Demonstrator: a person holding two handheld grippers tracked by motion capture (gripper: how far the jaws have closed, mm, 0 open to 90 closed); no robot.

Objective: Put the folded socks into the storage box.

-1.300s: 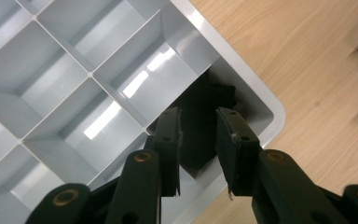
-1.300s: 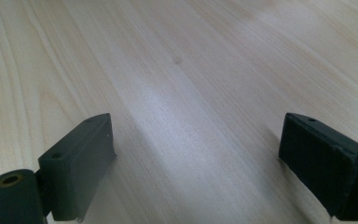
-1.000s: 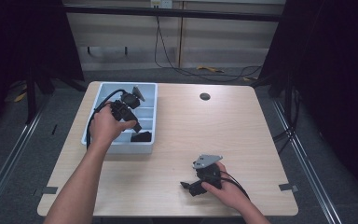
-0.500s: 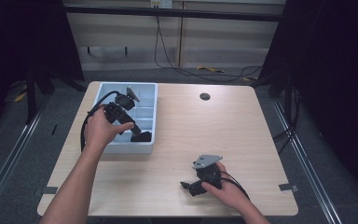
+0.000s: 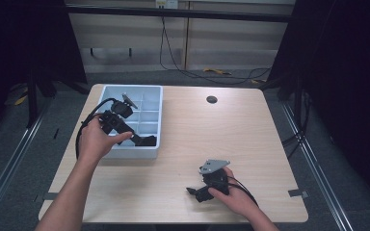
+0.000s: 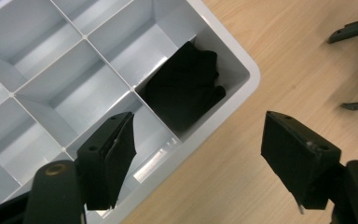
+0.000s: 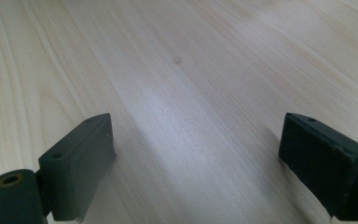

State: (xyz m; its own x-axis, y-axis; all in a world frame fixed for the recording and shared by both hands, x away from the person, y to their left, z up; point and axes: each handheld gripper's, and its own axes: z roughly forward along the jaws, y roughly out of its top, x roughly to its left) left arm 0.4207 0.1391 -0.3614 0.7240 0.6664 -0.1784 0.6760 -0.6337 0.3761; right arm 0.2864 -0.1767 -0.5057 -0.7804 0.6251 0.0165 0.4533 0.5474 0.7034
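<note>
A black folded cloth-like item lies in the near right corner compartment of the pale blue divided tray; in the high view this black item sits by the tray's front wall. My left gripper hovers over that corner, open, and nothing sits between its jaws. In the left gripper view the left gripper straddles the tray's rim, just short of the item. My right gripper rests low over the bare wood near the front edge. The right gripper stands open and empty.
The tray's other compartments look empty. A round dark grommet sits at the back of the wooden table. The right gripper's jaws show at the far edge of the left gripper view.
My left hand and its gripper have drawn back a little toward the near left, away from the black item, which stays in its compartment. The right gripper has not moved.
</note>
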